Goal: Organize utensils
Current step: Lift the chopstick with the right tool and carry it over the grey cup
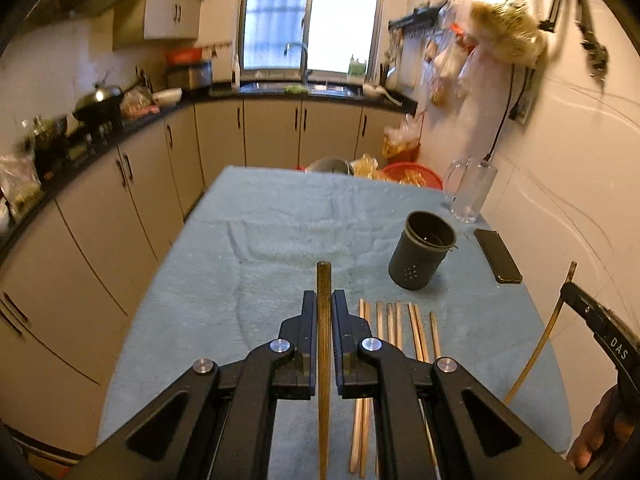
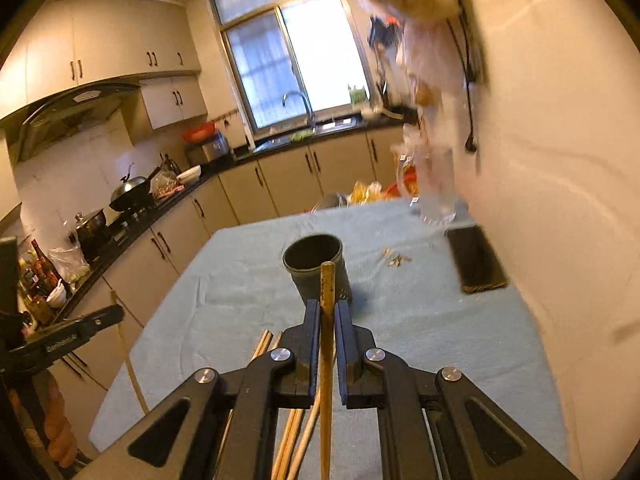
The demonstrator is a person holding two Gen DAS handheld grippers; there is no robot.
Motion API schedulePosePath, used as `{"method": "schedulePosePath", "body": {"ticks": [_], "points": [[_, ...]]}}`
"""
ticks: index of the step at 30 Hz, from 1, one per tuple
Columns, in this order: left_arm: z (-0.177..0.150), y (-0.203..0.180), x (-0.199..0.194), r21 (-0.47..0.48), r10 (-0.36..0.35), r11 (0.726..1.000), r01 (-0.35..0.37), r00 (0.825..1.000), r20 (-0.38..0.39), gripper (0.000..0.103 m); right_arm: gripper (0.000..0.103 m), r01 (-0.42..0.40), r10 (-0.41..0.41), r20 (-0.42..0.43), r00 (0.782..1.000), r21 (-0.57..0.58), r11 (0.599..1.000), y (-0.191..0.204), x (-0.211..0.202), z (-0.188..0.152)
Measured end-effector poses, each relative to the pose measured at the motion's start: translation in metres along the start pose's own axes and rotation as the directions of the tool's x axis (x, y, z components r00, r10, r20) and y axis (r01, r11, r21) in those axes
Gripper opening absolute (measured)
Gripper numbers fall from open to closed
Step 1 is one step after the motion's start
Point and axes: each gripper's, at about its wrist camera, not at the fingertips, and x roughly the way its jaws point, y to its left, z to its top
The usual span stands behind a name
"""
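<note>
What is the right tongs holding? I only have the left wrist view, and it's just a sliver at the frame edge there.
Observer: The right tongs are shut on a single chopstick, which pokes forward past the fingers.
Operator: Where does its tip point?
Observer: In the right wrist view the tip lines up with the near rim of the dark holder.
Operator: Anything loose I'd miss?
Observer: Small pale scraps lie on the cloth between the holder and the phone.
</note>
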Motion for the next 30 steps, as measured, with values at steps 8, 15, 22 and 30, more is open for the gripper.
{"method": "schedulePosePath", "body": {"ticks": [8,15,22,30], "points": [[-0.010,0.008,-0.062,-0.021,0.005,1.000,-0.004,0.996,0.085,0.007,0.008,-0.002,0.003,0.067,0.998,-0.018,1.000,0.012,-0.053,-0.011],[-0.004,0.012,-0.075,-0.044,-0.007,0.999,0.012,0.994,0.107,0.007,0.008,-0.016,0.019,0.119,0.993,-0.025,1.000,0.015,-0.079,-0.007],[0.029,0.014,-0.087,-0.070,-0.058,0.995,0.071,0.982,0.179,0.007,0.008,-0.034,0.035,0.150,0.988,-0.009,0.999,0.014,-0.081,0.011],[0.087,0.006,-0.057,-0.091,-0.118,0.986,0.141,0.968,0.219,0.007,0.008,-0.076,0.075,0.165,0.983,0.003,0.997,0.006,-0.055,0.053]]}}
